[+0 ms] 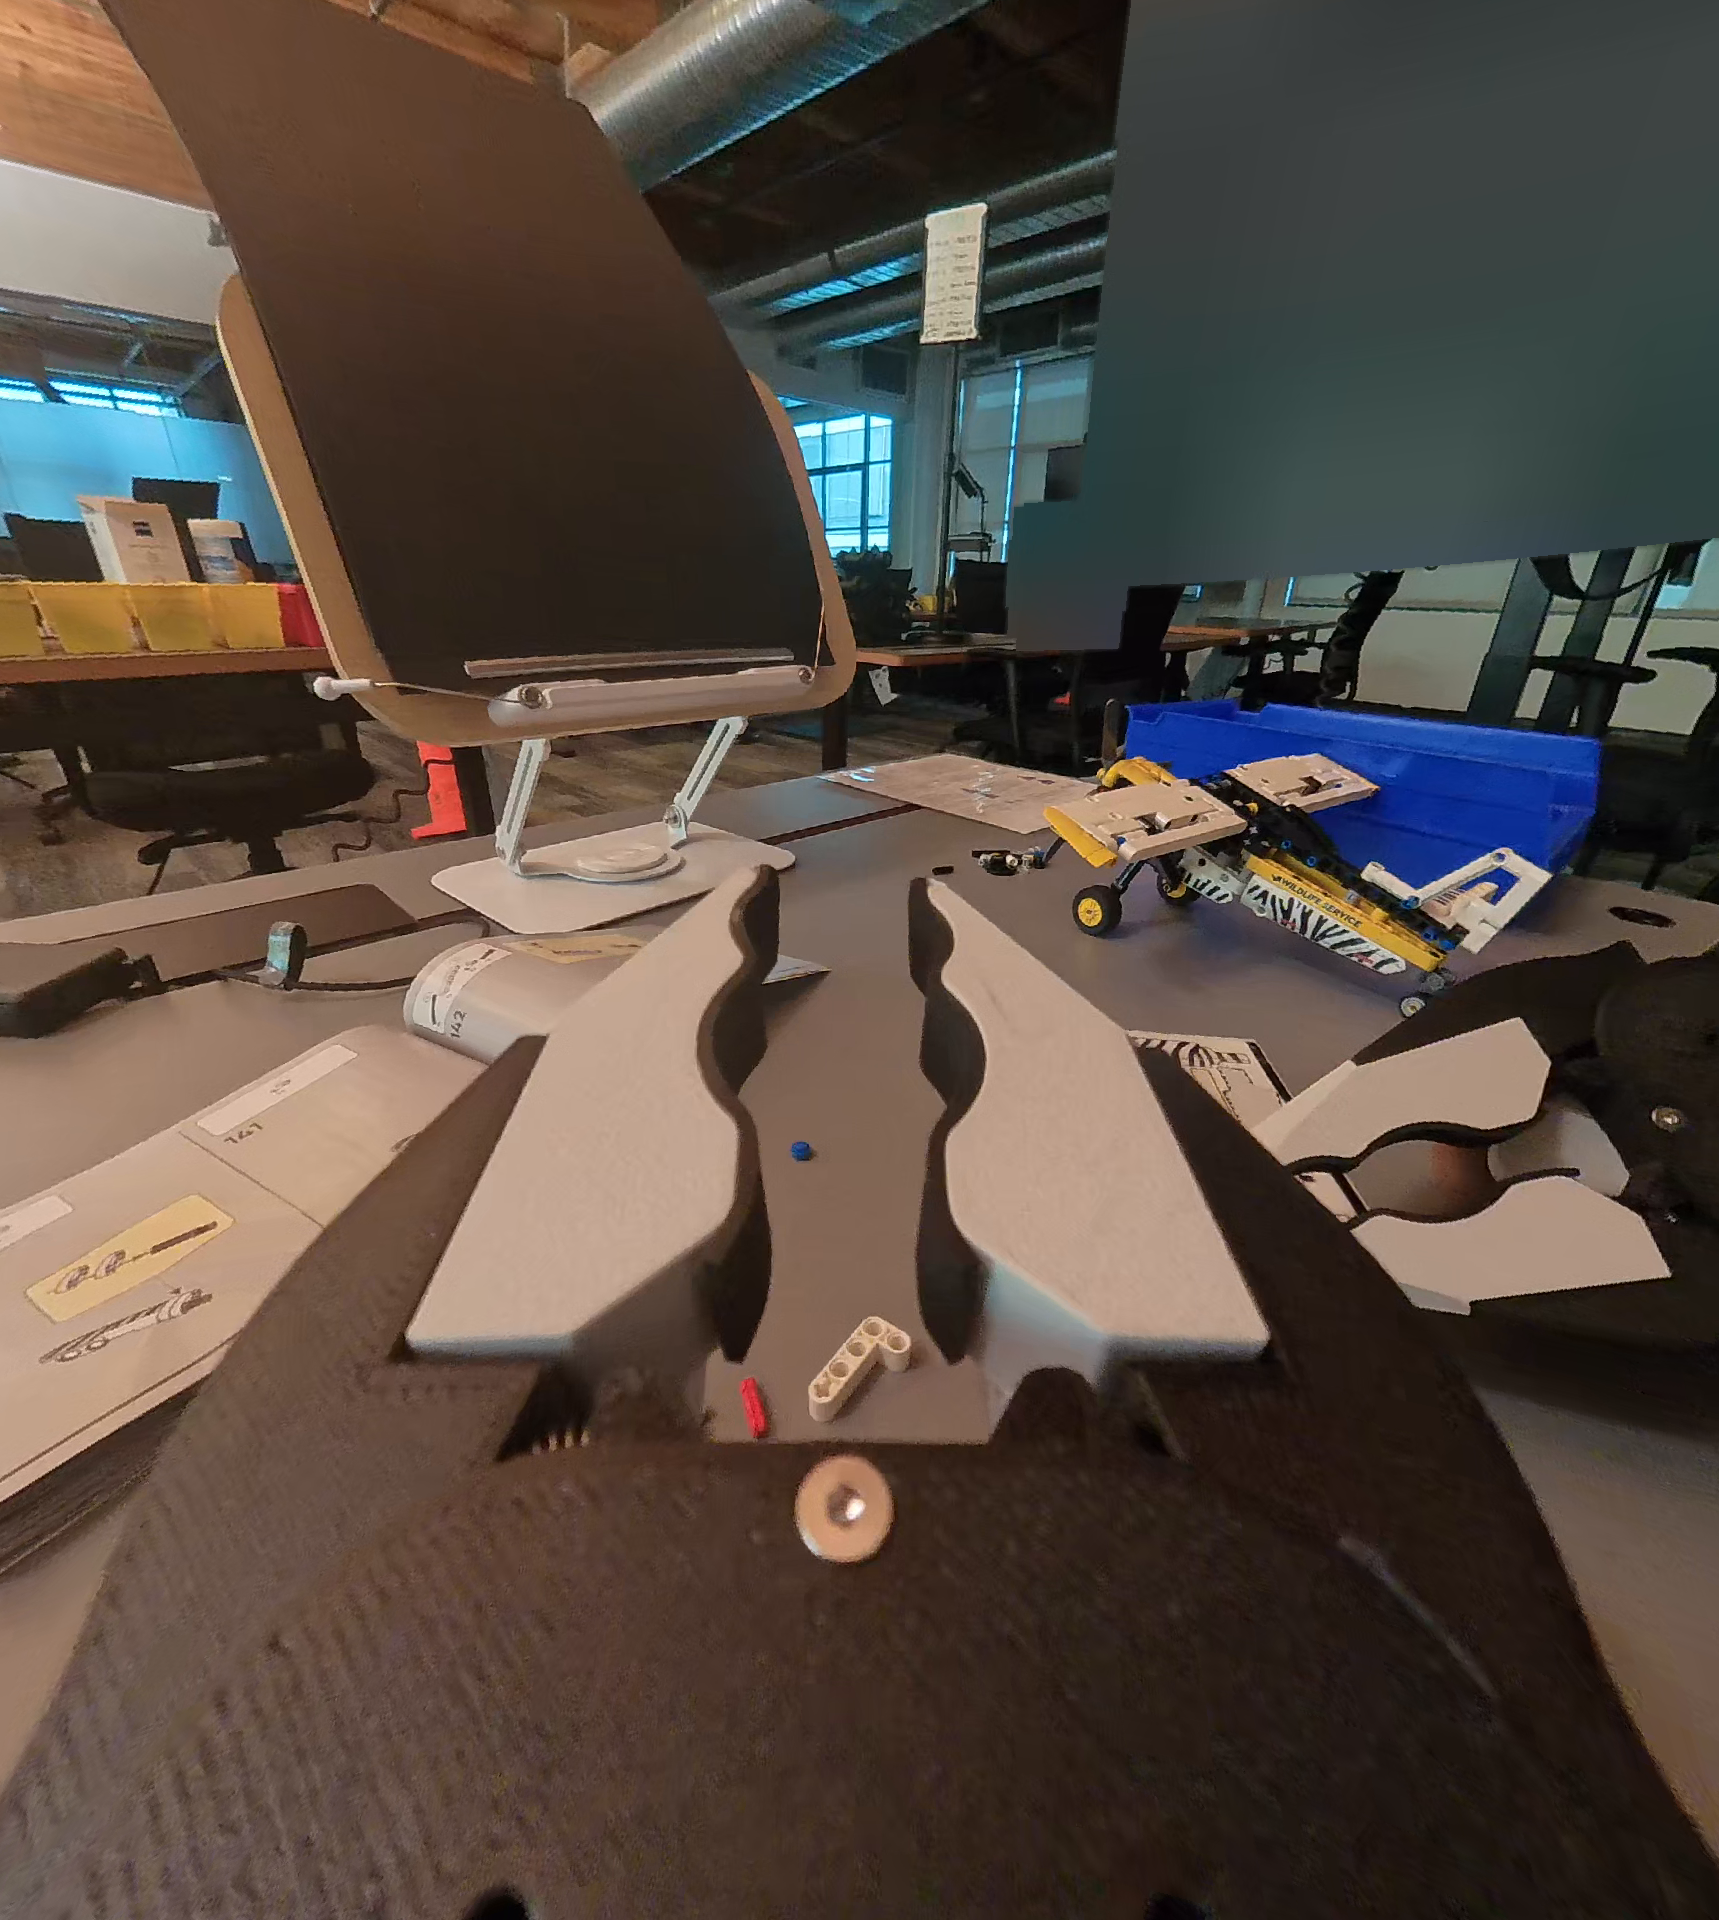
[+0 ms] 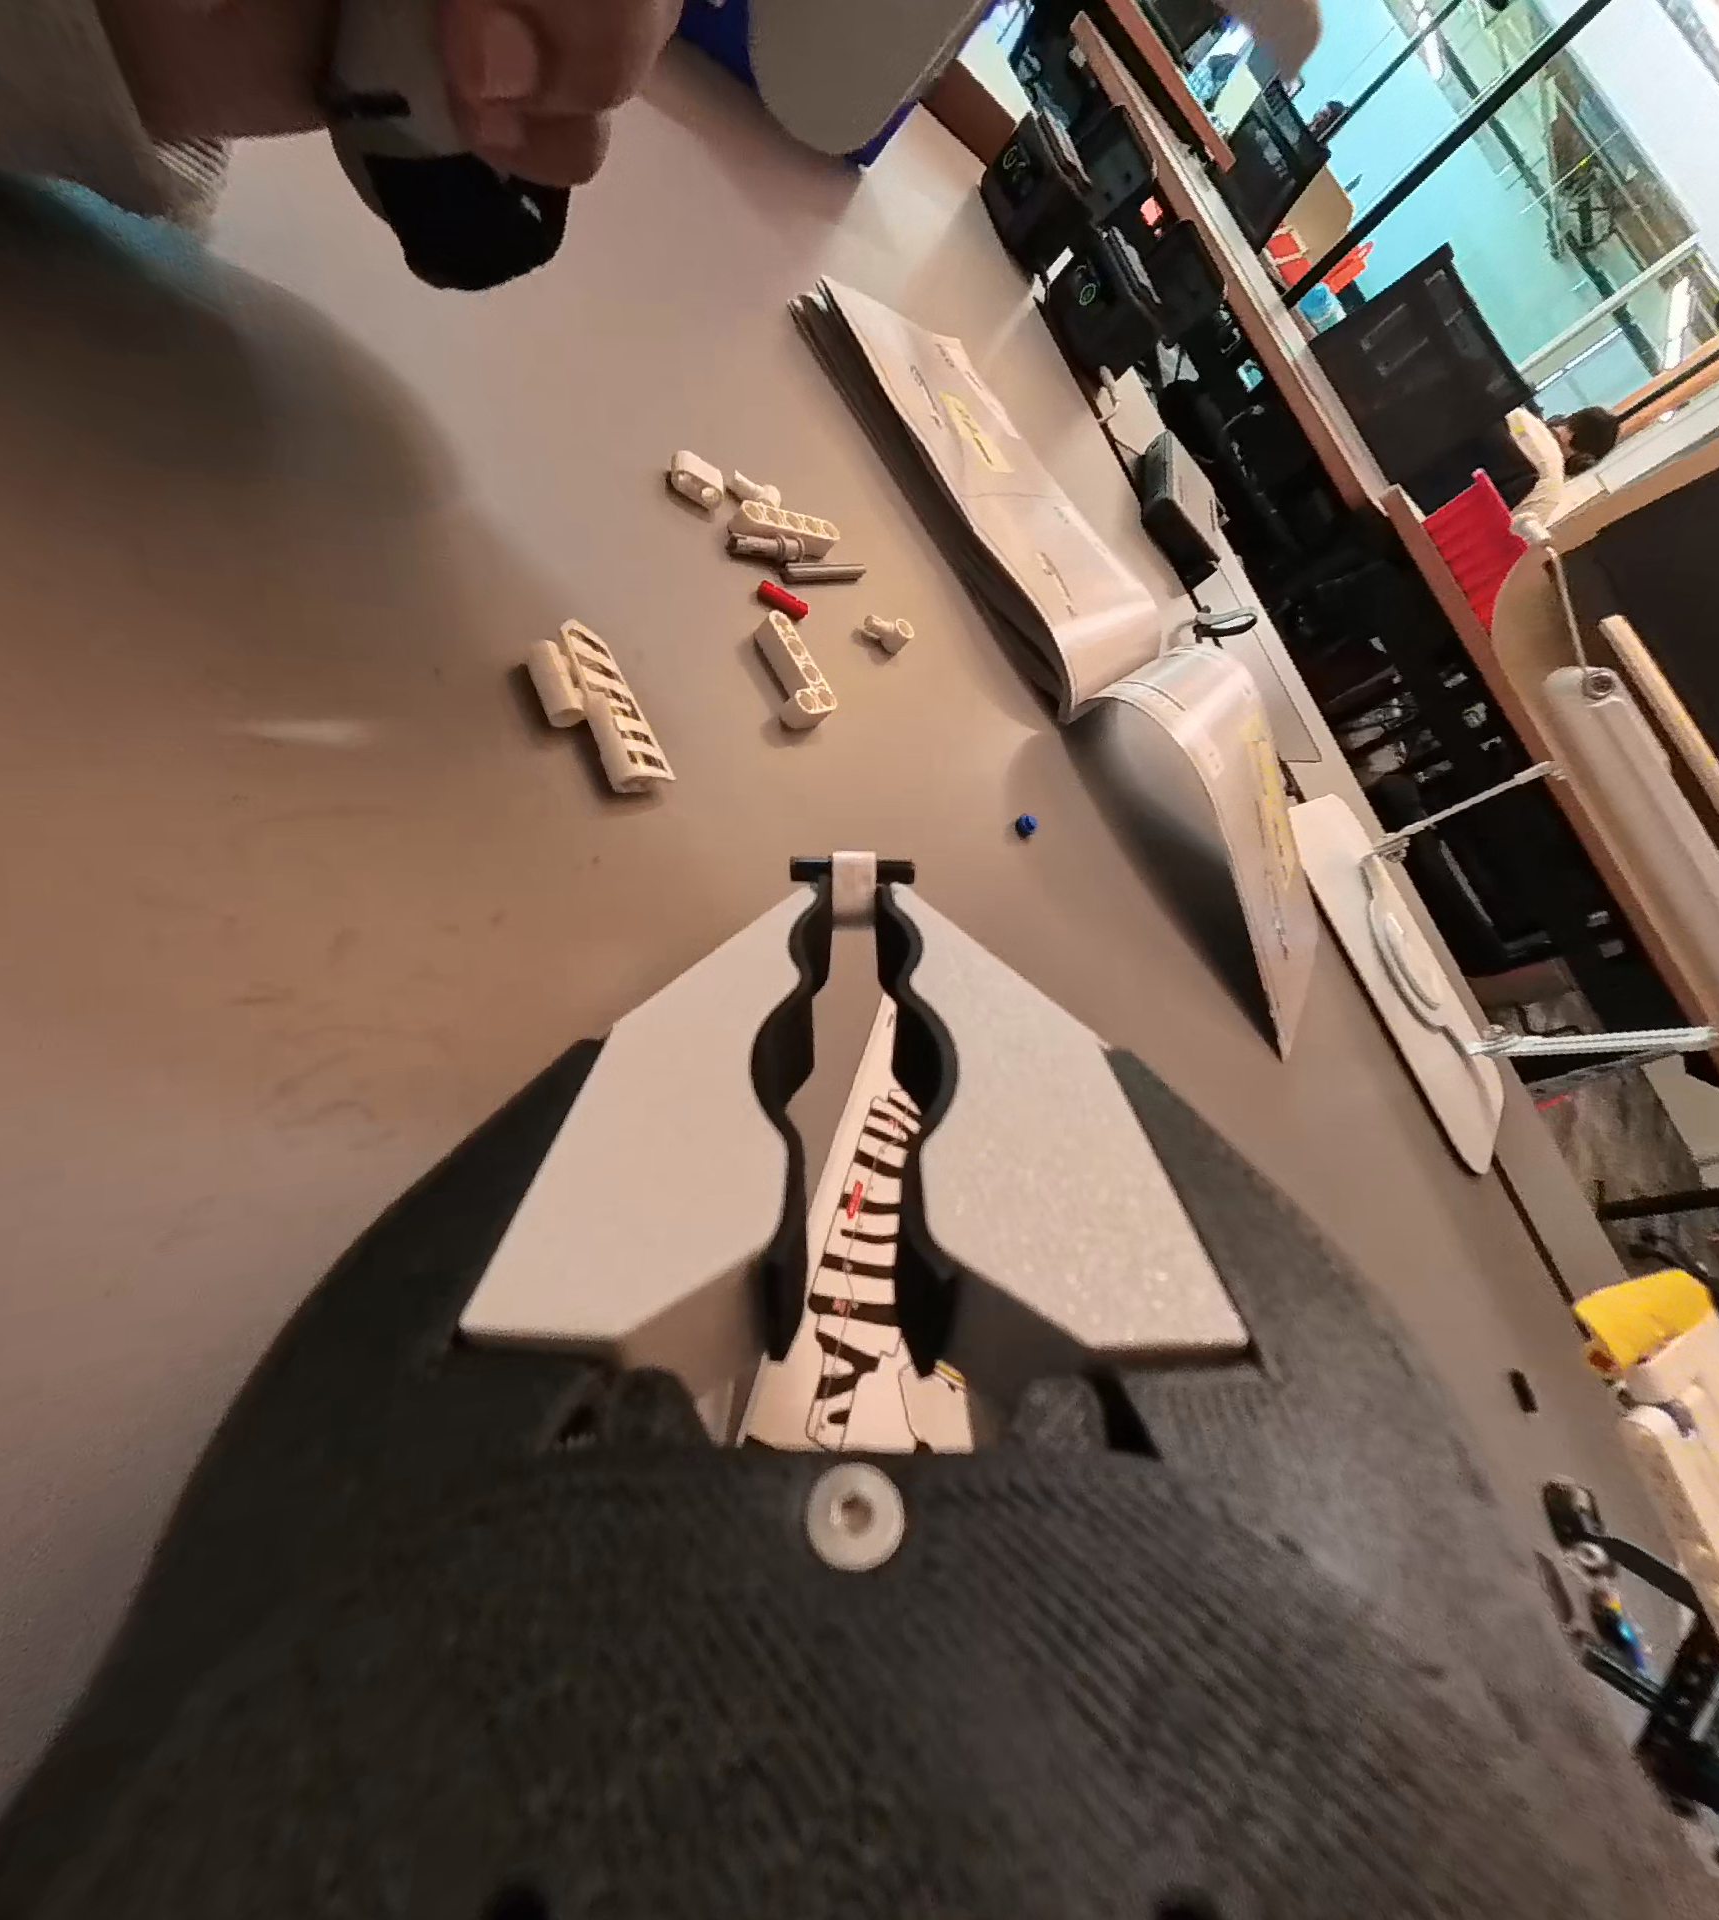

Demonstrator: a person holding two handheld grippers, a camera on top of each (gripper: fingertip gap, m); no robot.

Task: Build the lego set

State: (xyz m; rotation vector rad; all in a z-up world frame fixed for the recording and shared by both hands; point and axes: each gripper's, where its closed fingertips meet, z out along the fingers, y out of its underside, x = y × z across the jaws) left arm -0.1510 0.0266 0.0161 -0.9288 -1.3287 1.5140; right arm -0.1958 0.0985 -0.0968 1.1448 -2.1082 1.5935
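My left gripper (image 1: 842,894) is open and empty, a little above the grey table. Between its fingers on the table lie a small blue pin (image 1: 801,1150), a white L-shaped beam (image 1: 860,1366) and a red pin (image 1: 753,1405). My right gripper (image 2: 853,906) is shut on a small white connector with a black axle through it (image 2: 853,875), held at the fingertips above the table. It also shows at the right of the left wrist view (image 1: 1354,1174). The yellow, white and zebra-striped plane model (image 1: 1260,862) stands at the far right of the table.
Loose white beams (image 2: 795,675), a zebra-striped panel (image 2: 616,722), a red pin (image 2: 782,597) and the blue pin (image 2: 1023,826) lie ahead of the right gripper. An open instruction booklet (image 1: 55,1299), a tablet stand (image 1: 616,873), a blue bin (image 1: 1437,769) and a zebra sticker sheet (image 2: 865,1247) are nearby. The gap from one gripper's tips to the other's is roughly 15 cm.
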